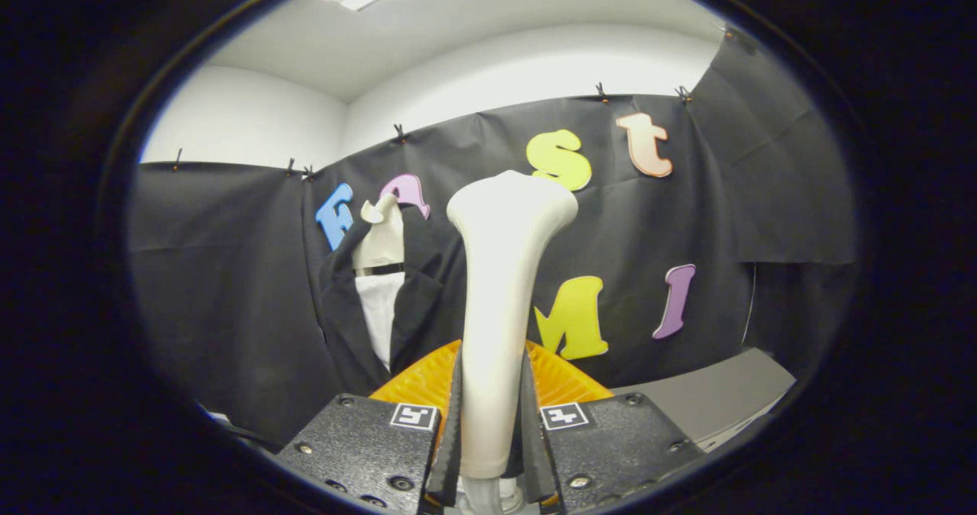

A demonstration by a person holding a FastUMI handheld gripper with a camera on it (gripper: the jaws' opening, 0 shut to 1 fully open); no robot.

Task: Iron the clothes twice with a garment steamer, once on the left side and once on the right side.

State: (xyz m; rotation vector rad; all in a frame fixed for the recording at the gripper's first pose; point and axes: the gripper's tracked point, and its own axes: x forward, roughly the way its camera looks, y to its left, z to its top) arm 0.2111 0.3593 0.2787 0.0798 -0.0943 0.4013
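My gripper is shut on the handle of a cream-white garment steamer, which stands upright between the fingers with its broad head at the top. Beyond the fingers and to the left, a dark jacket over a white shirt hangs on a cream mannequin bust against the black cloth wall. The steamer head is well short of the garment and to its right.
An orange ribbed object sits just behind the fingers, partly hidden by the steamer. A grey tabletop runs off to the right. Black cloth walls close in the back and both sides.
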